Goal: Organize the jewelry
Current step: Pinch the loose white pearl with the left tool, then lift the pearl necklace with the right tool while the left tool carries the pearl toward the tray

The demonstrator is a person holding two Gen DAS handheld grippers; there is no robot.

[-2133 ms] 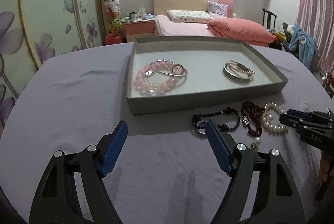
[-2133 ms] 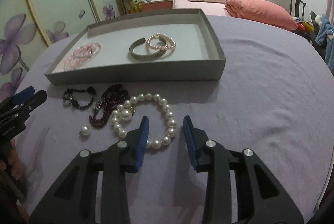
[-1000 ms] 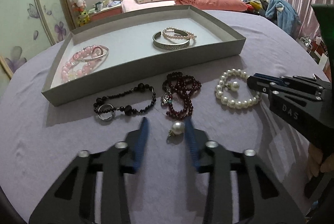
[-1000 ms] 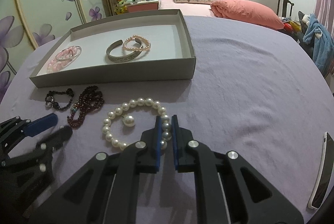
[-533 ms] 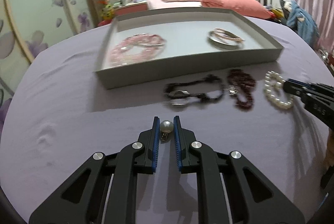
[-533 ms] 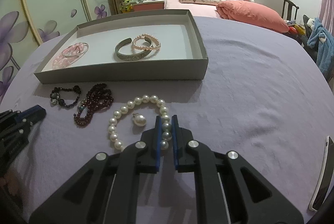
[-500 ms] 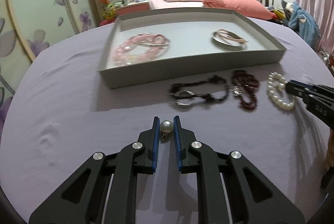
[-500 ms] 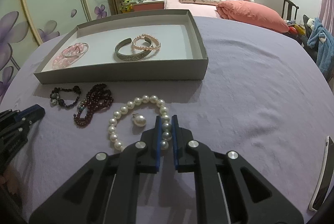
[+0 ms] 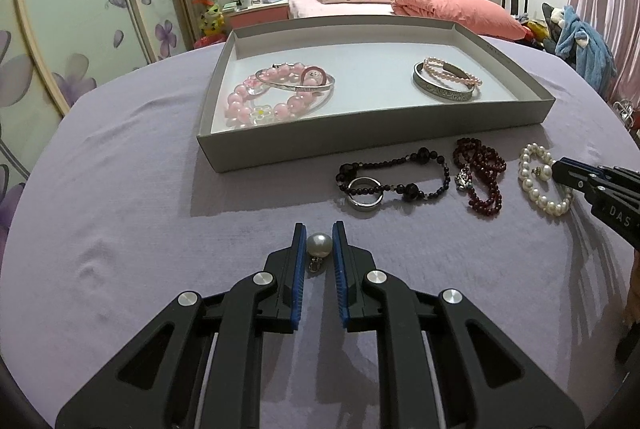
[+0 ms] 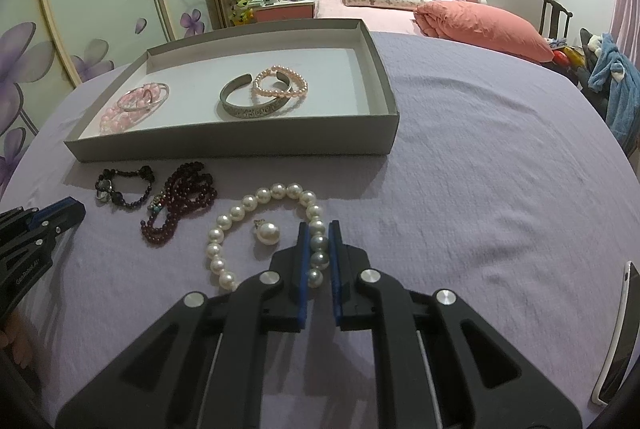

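On purple cloth, near tray [image 9: 360, 145] — left gripper [image 9: 319, 245] clamps pearl earring [image 9: 319, 244]; right gripper [image 10: 319, 249] clamps pearl bracelet [image 10: 256, 203].

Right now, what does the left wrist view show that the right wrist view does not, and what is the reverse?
Only the left wrist view: the single pearl earring pinched in the left gripper. Only the right wrist view: what looks like a phone at the right edge, and a clear look at how the right gripper is shut on beads of the pearl bracelet. Both views: the grey tray, the black bead bracelet, the dark red bead strand and the pearl bracelet.
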